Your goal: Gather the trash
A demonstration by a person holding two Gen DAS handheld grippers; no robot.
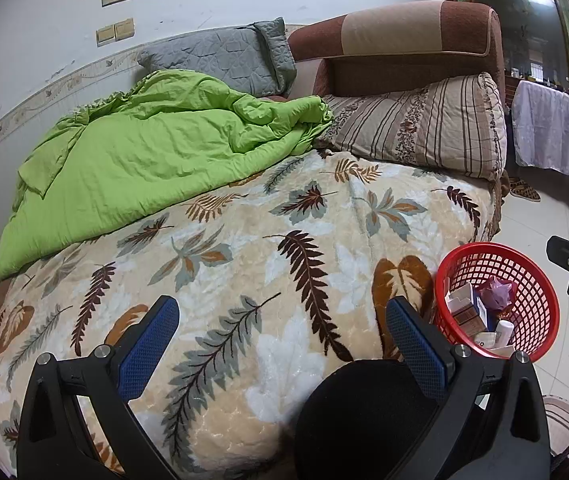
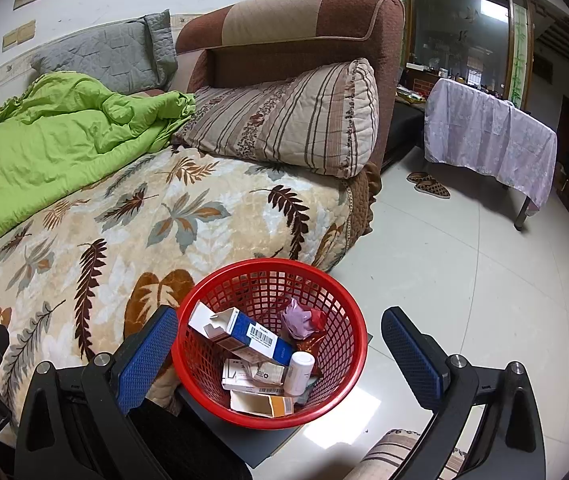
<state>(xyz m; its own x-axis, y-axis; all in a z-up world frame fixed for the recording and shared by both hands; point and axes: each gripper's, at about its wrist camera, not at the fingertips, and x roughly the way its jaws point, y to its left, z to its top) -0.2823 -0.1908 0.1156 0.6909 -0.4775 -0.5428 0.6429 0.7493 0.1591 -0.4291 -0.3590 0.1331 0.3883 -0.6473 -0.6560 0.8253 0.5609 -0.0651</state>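
A red mesh basket point(image 2: 348, 340) stands beside the bed on a dark flat surface. It holds several cardboard boxes point(image 2: 240, 330), a small white bottle point(image 2: 299, 372) and a crumpled purple wrapper point(image 2: 298, 320). My right gripper point(image 2: 280, 344) is open and empty, its fingers spread above and to either side of the basket. My left gripper point(image 1: 282, 334) is open and empty over the leaf-patterned blanket point(image 1: 244, 248). The basket shows at the right in the left wrist view point(image 1: 532, 280).
A green quilt point(image 1: 132, 152), a grey pillow point(image 1: 224, 60) and a striped pillow point(image 2: 292, 116) lie on the bed against a brown headboard point(image 2: 292, 20). A cloth-covered table point(image 2: 492, 140) and slippers point(image 2: 428, 184) are on the tiled floor point(image 2: 464, 280). A black round object point(image 1: 364, 416) lies under the left gripper.
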